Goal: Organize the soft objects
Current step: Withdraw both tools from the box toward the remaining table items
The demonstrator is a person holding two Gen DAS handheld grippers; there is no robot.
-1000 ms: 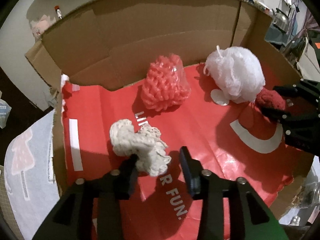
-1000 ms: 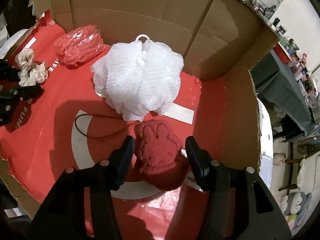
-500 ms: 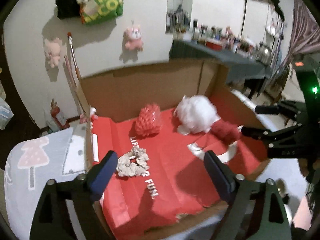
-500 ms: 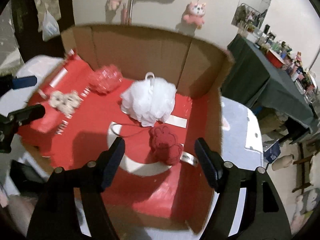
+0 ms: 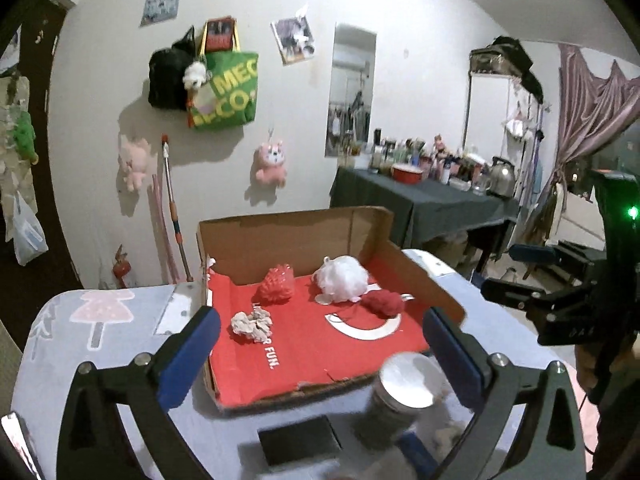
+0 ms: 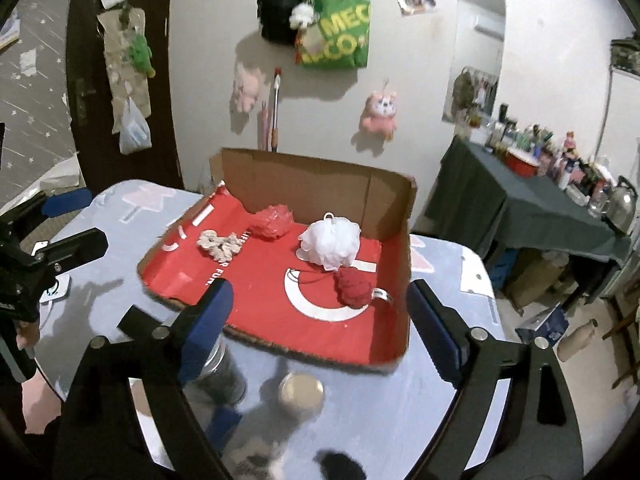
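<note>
A: Both tools are out of the box now?

B: Yes. A second ago the left tool (image 5: 320,344) was at the cream crochet piece (image 5: 251,323) and the right tool (image 6: 320,316) straddled the red plush (image 6: 354,286). Both have since pulled back and up, their jaws have just been opening, and nothing sits between them.

A: And the soft things?

B: All four lie in the box (image 6: 312,184) on the worktop (image 5: 120,344), pink puff (image 5: 277,283) and white puff (image 5: 342,278) behind. Probably finished, though the blurred near edge hides little.
</note>
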